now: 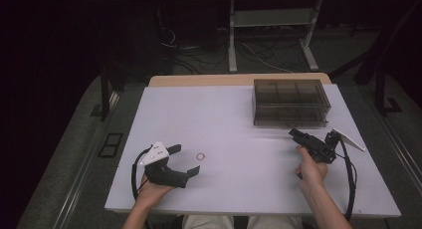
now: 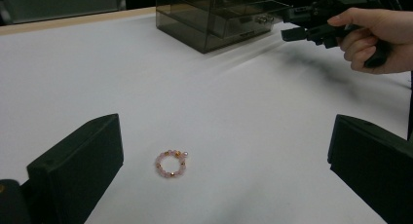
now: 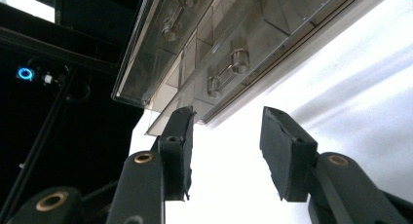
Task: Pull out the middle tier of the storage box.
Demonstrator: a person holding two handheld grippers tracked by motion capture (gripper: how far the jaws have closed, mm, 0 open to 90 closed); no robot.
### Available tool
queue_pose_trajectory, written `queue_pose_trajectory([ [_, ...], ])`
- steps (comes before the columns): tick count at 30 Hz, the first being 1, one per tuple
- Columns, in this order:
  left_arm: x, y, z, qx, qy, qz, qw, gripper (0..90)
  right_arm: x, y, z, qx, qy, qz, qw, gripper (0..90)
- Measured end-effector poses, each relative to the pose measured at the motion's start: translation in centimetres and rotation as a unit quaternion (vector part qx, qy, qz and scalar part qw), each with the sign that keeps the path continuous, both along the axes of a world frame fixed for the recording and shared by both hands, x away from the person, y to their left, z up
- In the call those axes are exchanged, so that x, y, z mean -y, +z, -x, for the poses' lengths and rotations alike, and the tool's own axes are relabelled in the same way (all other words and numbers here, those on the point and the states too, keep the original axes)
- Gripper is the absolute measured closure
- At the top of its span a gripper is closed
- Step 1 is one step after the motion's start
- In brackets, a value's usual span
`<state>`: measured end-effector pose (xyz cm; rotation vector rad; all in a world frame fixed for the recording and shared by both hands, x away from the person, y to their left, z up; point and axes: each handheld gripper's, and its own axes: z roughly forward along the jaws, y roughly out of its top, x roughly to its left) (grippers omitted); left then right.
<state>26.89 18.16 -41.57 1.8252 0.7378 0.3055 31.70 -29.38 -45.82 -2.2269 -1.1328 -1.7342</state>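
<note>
Here the work splits between two hands: the right gripper (image 1: pixel 297 135) hangs just in front of the smoky clear drawer box (image 1: pixel 290 102) at the far right of the table (image 1: pixel 229 119), jaws parted with nothing between them, tilted in the right gripper view so the lower drawer handle (image 3: pixel 225 73) sits just above and beyond the jaw tips. The likely step is pulling that drawer, so the jaws should be advanced until the handle's bar lies squarely between the pads, then closed on the bar and not on its end posts (the left jaw tip already sits close to the box's bottom edge, so a careless push could shove the whole box back). A straight pull along the drawer's run, with no twist, should keep the light box from sliding or tipping. Meanwhile the left gripper (image 1: pixel 181 160) rests near the front left of the table, jaws spread wide and empty, with the pink bead bracelet (image 2: pixel 171 164) lying flat on the table between and a little ahead of them, untouched; it can wait there until a drawer stands open.
</note>
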Motion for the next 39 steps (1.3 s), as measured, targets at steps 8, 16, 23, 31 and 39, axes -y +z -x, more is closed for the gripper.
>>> queue_pose_trajectory([
  [8, 0.0, 0.0, 0.0, 0.0, 0.0, 0.001, 1.0, 0.0, 0.0, 1.1, -0.1, 0.001, 0.022, 0.032, 0.9992, 53.5],
  [16, 0.1, 0.0, 0.0, 0.0, 0.0, -0.001, 1.0, 0.0, 0.5, 1.7, 0.2, 0.005, 0.038, 0.087, 0.9955, 52.1],
  [23, 0.1, 0.0, 0.0, 0.0, 0.0, -0.001, 1.0, 0.0, 1.0, 2.1, 0.4, 0.01, 0.053, 0.127, 0.9905, 51.5],
  [31, 0.2, -0.1, 0.0, -0.001, 0.001, 0.0, 1.0, 0.0, 1.8, 2.4, 0.3, 0.019, 0.074, 0.151, 0.9856, 50.2],
  [39, 0.1, 0.1, 0.1, 0.001, 0.003, 0.001, 1.0, 0.0, 1.9, 3.5, -0.4, 0.054, 0.131, 0.202, 0.9692, 48.4],
])
